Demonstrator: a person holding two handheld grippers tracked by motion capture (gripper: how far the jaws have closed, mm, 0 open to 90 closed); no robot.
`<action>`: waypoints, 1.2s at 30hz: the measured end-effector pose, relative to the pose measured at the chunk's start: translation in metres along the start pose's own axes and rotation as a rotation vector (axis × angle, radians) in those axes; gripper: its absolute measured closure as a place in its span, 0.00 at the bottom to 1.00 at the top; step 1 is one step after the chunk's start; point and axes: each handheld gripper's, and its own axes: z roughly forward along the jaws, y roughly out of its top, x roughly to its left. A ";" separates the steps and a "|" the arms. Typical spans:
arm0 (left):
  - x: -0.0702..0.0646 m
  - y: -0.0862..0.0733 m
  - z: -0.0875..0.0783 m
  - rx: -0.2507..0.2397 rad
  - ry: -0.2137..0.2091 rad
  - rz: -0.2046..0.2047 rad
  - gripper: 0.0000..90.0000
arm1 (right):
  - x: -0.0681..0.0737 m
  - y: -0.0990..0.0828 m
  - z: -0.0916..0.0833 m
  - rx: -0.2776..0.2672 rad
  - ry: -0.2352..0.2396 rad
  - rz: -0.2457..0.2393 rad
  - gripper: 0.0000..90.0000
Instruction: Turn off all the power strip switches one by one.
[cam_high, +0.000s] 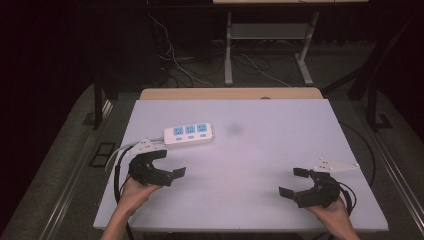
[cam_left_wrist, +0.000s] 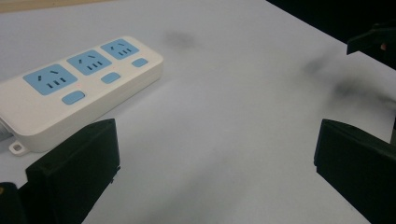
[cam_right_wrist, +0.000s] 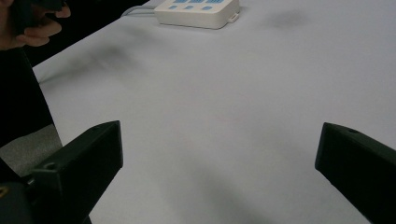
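Observation:
A white power strip (cam_high: 188, 134) with three blue sockets lies flat on the white table top (cam_high: 260, 150), left of centre. My left gripper (cam_high: 170, 163) rests open just in front of the strip, with nothing between its jaws. In the left gripper view the strip (cam_left_wrist: 79, 88) sits close beyond the left jaw of that gripper (cam_left_wrist: 217, 144). My right gripper (cam_high: 293, 182) stands open near the front right of the table, far from the strip. The right gripper view looks past this gripper (cam_right_wrist: 219, 144) over bare table to the strip (cam_right_wrist: 198, 11) at the far top.
The strip's white cable (cam_high: 125, 147) runs off the table's left edge. A faint dark smudge (cam_high: 234, 130) marks the surface right of the strip. A wooden edge (cam_high: 230, 93) borders the far side. Behind it stand metal desk legs (cam_high: 228, 50) and loose floor cables.

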 end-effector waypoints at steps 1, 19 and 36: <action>0.001 0.001 0.000 0.002 0.001 0.001 0.00 | 0.000 0.000 0.000 0.001 0.000 0.000 0.01; 0.016 0.018 0.006 0.064 0.016 0.015 0.00 | 0.000 0.000 0.000 0.000 -0.004 -0.003 0.01; 0.029 0.038 0.007 0.096 0.041 0.027 0.00 | 0.000 -0.001 0.000 0.011 -0.005 -0.005 0.01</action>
